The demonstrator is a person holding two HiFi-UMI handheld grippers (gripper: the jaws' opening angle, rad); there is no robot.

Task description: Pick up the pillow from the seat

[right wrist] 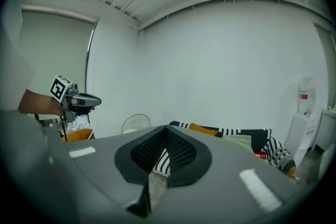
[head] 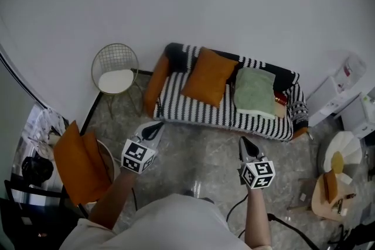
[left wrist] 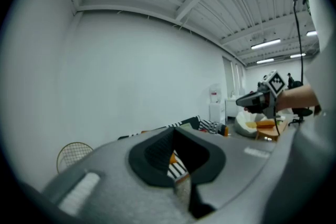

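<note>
A black-and-white striped sofa (head: 193, 111) stands against the far wall. An orange pillow (head: 208, 76) leans against its back, left of middle. A pale green pillow (head: 255, 91) lies on the seat to the right. My left gripper (head: 154, 128) hovers over the floor in front of the sofa's left end, shut and empty. My right gripper (head: 245, 143) hangs in front of the green pillow, short of the seat, also shut and empty. In the right gripper view the sofa (right wrist: 231, 136) shows beyond the closed jaws. The left gripper view shows the sofa (left wrist: 178, 124) beyond its closed jaws.
A round wire chair (head: 115, 73) with a white seat pad stands left of the sofa. Orange cushions (head: 79, 164) sit on a seat at the near left. A red can (head: 282, 99) lies by the green pillow. A small wooden table (head: 331, 187) and white furniture (head: 345, 88) stand at the right.
</note>
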